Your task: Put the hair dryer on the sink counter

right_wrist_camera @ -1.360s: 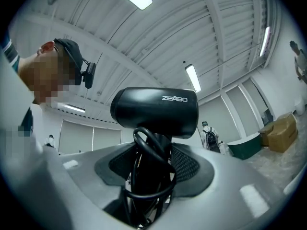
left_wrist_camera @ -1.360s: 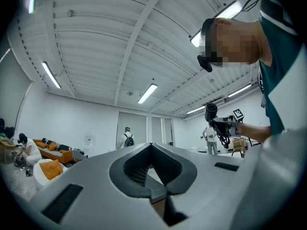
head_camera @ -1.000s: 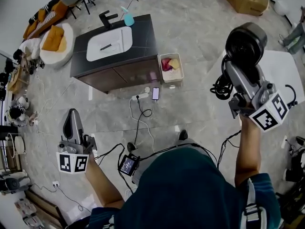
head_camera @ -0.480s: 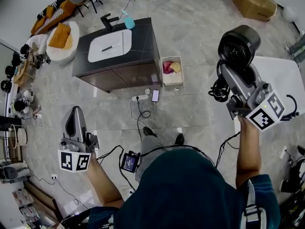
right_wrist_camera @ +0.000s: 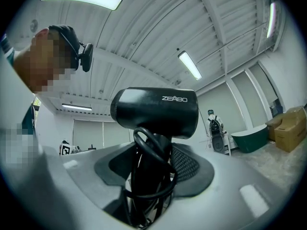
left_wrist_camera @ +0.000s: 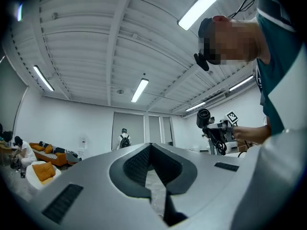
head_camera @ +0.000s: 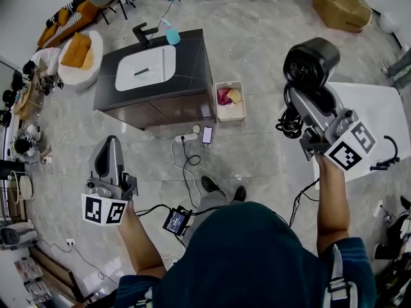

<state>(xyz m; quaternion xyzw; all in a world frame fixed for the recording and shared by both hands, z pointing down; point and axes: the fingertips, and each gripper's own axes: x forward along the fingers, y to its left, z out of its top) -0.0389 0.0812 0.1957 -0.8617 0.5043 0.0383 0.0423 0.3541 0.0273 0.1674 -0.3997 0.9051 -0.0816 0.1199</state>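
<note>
A black hair dryer with its cord coiled round the handle is held up in the air at the right, my right gripper shut on the handle. In the right gripper view the dryer stands upright between the jaws, its cord looped in front. The sink counter, dark with a white basin, stands on the floor far ahead at the left. My left gripper hangs low at the left, shut with nothing in it; its jaw tips meet in the left gripper view.
A black faucet and a teal bottle stand at the counter's back edge. Beside the counter sit a white basket, a power strip and phone. A white table lies at the right. Cables trail across the floor.
My right gripper with the hair dryer has shifted left in the head view. The left gripper has moved a little up and right. The person's feet have stepped forward.
</note>
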